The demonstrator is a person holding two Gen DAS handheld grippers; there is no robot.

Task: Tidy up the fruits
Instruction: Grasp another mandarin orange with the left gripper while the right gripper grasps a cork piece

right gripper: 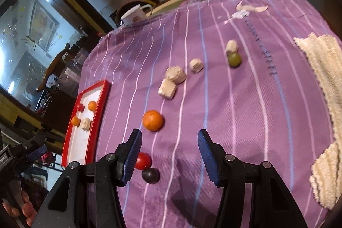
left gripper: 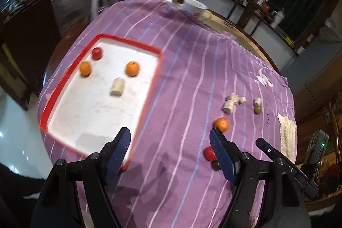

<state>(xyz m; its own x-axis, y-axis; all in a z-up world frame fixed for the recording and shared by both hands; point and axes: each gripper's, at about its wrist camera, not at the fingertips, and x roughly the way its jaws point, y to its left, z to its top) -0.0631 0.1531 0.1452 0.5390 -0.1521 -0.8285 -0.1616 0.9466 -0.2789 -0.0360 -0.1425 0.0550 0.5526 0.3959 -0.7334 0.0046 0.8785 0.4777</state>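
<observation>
Nearest the right tool (right gripper: 168, 153), by its left finger at about 8 o'clock, lie a red fruit (right gripper: 142, 160) and a dark round piece (right gripper: 150, 175), touching each other on the purple striped cloth (right gripper: 235, 121). An orange (right gripper: 152, 120) sits at 11 o'clock of the tool, just past its fingertips. Its jaws stand moderately apart with only cloth between them.

Farther out at 12 o'clock are four pale chunks (right gripper: 172, 78) and one green fruit (right gripper: 234, 59), which touches the farthest chunk. A cream towel (right gripper: 320, 78) lies at 2 o'clock on the surface.

The left tool (left gripper: 170, 139) also stands spread and empty above the cloth, the near corner of the red-rimmed tray (left gripper: 154, 82) under its left finger. The tray, at 10 o'clock, holds two oranges (left gripper: 132, 68), one red fruit (left gripper: 96, 53) and one pale chunk (left gripper: 117, 87). A white mug (left gripper: 194, 6) stands beyond the cloth at 12 o'clock.
</observation>
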